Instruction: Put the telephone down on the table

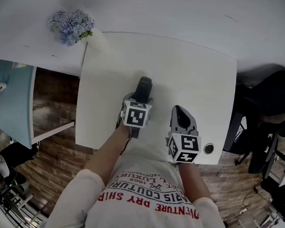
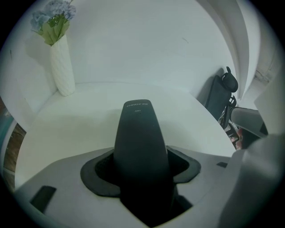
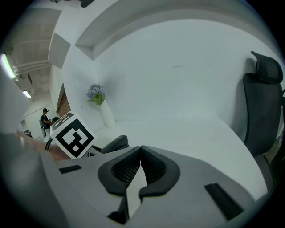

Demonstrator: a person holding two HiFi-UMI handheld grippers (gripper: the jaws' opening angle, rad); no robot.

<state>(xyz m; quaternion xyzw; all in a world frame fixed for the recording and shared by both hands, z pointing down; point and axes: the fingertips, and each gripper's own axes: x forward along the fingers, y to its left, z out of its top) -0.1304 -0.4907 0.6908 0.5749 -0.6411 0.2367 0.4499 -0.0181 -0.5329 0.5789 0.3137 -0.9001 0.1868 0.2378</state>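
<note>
**Task item**
- Telephone (image 1: 144,86): 1, a black cordless handset. It is over the middle of the white surface (image 1: 192,66), narrow end pointing toward the far edge. Whether that end touches the surface cannot be told.

**Grippers: 2**
- Left gripper (image 1: 137,102): angled steeply down. Its fingers (image 2: 95,174) are spread wide and clamped on the sides of the telephone, which fills the gap between them in the left gripper view.
- Right gripper (image 1: 179,113): just beside the left one, on its right, near the surface's front edge. Its fingers (image 3: 119,171) are closed tip to tip with nothing between them.

**Surroundings**
- Vase (image 2: 61,67): 1, white, tall and ribbed, upright at the far left corner of the surface, well apart from the telephone.
- Flowers (image 1: 71,25): 1 bunch, pale blue with green leaves, standing in the vase.
- Round fitting (image 1: 208,148): 1, set in the surface at its near right corner, beside the right gripper.
- Office chair (image 3: 262,107): 1, black with a headrest, off the right edge of the surface.
- Light-blue table (image 1: 10,99): 1, off to the left on the wooden floor (image 1: 54,106).
- Person (image 3: 45,119): 1, far off at the left in the right gripper view.
</note>
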